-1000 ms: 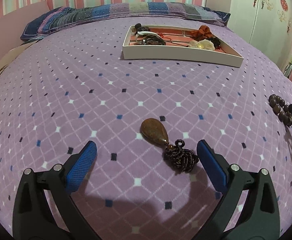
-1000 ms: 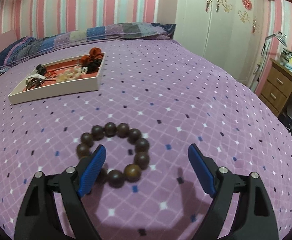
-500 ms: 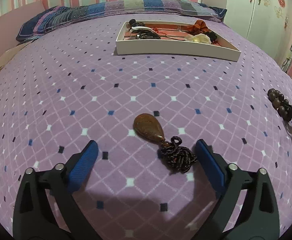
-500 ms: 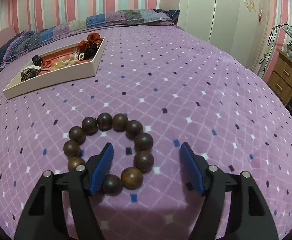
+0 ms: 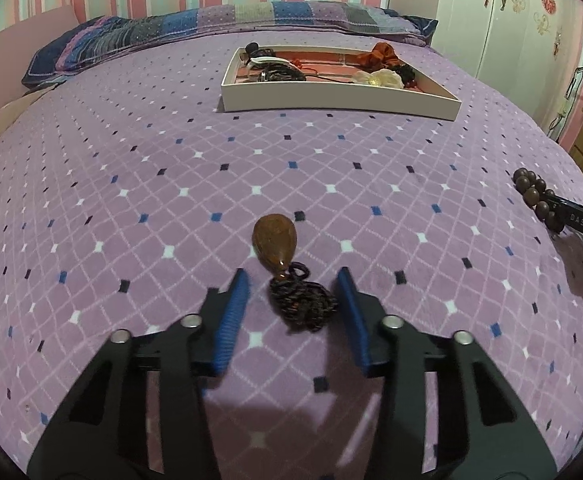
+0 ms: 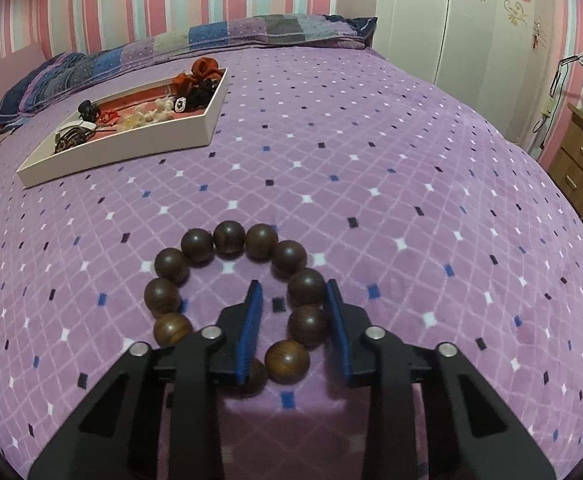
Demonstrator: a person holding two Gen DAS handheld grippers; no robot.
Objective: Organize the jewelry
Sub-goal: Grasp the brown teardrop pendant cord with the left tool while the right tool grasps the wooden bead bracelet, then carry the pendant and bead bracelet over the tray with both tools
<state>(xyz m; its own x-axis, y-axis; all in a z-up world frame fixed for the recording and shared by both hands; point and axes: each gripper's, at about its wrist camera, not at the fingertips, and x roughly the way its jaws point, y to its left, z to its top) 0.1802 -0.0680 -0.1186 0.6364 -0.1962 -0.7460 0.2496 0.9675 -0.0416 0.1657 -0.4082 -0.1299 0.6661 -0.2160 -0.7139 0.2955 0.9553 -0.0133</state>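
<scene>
The left gripper (image 5: 293, 286) hangs low over the purple bedspread (image 5: 171, 152), its jaws closing with the bunched dark cord (image 5: 303, 304) of a pendant between the blue pads (image 5: 231, 316). The right-hand pad looks to be at the cord's edge while the left-hand one is clear of it; whether either is pressing cannot be told. The brown teardrop pendant (image 5: 274, 242) lies just ahead of the fingertips, its long axis running away from the camera and leaning a little left, round end far, narrow end toward the cord.

The right gripper (image 6: 293, 290) is closing too, with the near right side of a bracelet (image 6: 231, 292) of dark wooden beads between its pads. Two beads sit between the pads, tight to the right-hand one, with a gap to the left-hand one. The ring lies flat on the bedspread; one bead at its near edge is half hidden behind the left-hand finger.

In the left wrist view the bracelet and a black finger of the right gripper show at the far right edge, cut off by the frame, with part of a hand below them. Far back on the bedspread sits a white tray (image 5: 331, 96) holding a jumble of small pieces, too tangled to tell apart. A striped pillow (image 5: 211, 28) lies behind it.
</scene>
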